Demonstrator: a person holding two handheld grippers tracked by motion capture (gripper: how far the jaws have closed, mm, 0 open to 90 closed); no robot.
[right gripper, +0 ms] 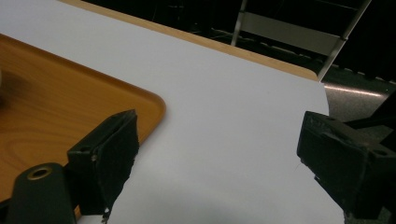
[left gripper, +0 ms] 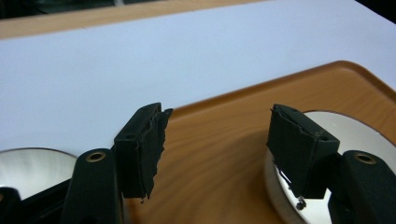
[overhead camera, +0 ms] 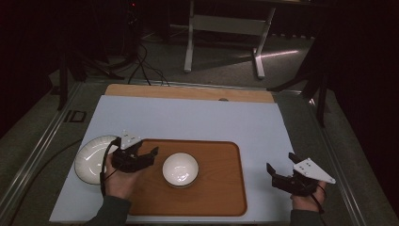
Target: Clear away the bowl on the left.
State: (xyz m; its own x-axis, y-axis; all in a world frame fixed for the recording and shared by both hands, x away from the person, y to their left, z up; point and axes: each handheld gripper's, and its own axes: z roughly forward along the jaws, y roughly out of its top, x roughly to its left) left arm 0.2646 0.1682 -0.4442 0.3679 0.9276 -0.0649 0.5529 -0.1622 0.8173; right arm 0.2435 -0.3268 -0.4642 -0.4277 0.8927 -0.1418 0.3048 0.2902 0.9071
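White table cover (overhead camera: 188, 117) spreads under a wooden tray (overhead camera: 221, 188). On it sits the bowl (overhead camera: 180, 169), at three o'clock from my left gripper (overhead camera: 147, 155), jaws released, nothing between. My right gripper (overhead camera: 281, 170) hangs wide too, off the tray's three o'clock edge.

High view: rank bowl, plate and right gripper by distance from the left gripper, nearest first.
From the left gripper, over the tray's left part:
1. Bowl and plate: too close to call. The bowl sits just right of the fingers on the tray; the plate lies just left, off the tray, partly behind the hand.
2. Right gripper: far right, over the white mat.
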